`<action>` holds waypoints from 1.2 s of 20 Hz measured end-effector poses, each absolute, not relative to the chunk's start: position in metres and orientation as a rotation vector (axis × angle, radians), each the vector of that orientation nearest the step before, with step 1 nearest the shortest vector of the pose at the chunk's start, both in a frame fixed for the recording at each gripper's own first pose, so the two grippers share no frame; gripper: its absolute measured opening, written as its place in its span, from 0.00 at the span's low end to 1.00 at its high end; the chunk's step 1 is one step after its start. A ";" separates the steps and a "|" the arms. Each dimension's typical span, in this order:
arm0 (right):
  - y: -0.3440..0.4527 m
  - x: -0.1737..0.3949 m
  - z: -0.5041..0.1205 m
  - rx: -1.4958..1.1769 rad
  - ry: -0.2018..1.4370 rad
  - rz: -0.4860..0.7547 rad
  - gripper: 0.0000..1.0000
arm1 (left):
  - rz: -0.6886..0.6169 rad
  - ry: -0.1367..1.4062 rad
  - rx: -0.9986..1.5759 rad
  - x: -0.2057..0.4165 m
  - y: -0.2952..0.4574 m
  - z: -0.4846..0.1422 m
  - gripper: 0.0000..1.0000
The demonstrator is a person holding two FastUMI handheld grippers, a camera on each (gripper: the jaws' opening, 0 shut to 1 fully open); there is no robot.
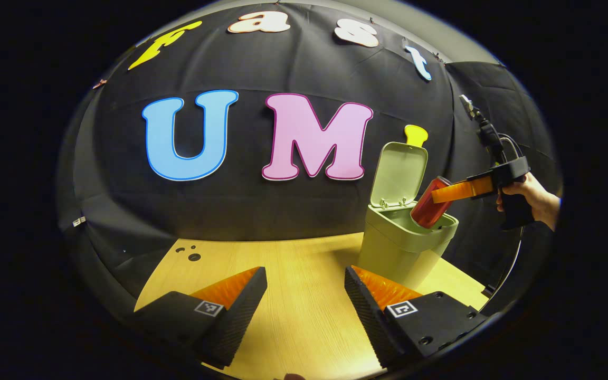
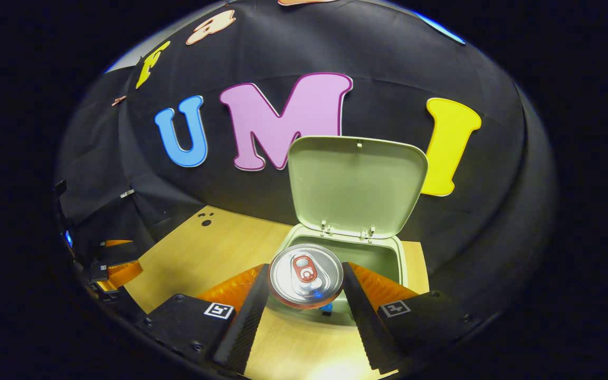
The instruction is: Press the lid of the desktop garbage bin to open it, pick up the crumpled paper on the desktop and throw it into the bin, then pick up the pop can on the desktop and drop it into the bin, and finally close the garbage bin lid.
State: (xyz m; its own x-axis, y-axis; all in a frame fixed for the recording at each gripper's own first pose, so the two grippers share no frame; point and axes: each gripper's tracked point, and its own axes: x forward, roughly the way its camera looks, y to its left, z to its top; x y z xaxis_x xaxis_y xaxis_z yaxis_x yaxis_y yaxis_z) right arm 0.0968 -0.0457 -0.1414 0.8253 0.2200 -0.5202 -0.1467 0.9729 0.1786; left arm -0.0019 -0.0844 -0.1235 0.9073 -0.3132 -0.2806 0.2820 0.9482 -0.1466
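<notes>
So the red aluminium pop can with the silver pull-tab top [image 2: 306, 275] was pinched between both fingers of the right tool [image 2: 304, 295], held tilted over the open mouth of the pale green plastic desktop bin [image 1: 399, 243]. From the left gripper view you could see the can's lower end already dipping just past the rim, leaning in from the side where the hand [image 1: 533, 200] held the tool. The bin's flip lid [image 2: 355, 184] stood upright at the back, well out of the way.

Honestly, the drop looked nearly lined up. If it were me, I'd have nudged the can a bit more toward the centre of the opening before spreading the fingers, since it sat close to the front rim and a tilted can could clip the edge and bounce out or tip a light bin like that. Opening the fingers cleanly and pulling straight back would keep them off the lid too. I couldn't tell whether the crumpled paper was already inside; the can blocked the view in.

The left tool [image 1: 304, 301] hovered low over the light wood-grain surface [image 1: 293, 316], fingers spread wide with nothing between them.

The surface had a few small dark dots [image 1: 190, 253] near its far edge, and the black cloth wall [image 1: 262, 211] wrapped around behind everything.
</notes>
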 end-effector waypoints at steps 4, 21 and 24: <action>-0.054 0.115 -0.178 0.101 0.634 0.176 0.85 | -0.308 0.305 -0.098 -0.001 -0.083 -0.123 0.96; -0.063 0.120 -0.254 0.088 0.808 0.155 0.86 | -0.304 0.341 -0.109 0.003 -0.078 -0.133 0.96; -0.063 0.119 -0.245 0.093 0.782 0.153 0.86 | -0.296 0.345 -0.109 -0.002 -0.076 -0.133 0.96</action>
State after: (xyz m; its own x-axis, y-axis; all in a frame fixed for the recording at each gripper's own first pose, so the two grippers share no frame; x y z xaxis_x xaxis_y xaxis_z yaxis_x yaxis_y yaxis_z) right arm 0.1187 -0.0628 -0.2447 0.6992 0.1712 -0.6942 -0.1026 0.9849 0.1395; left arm -0.0016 -0.0758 -0.1334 0.8986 -0.3038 -0.3164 0.2668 0.9511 -0.1555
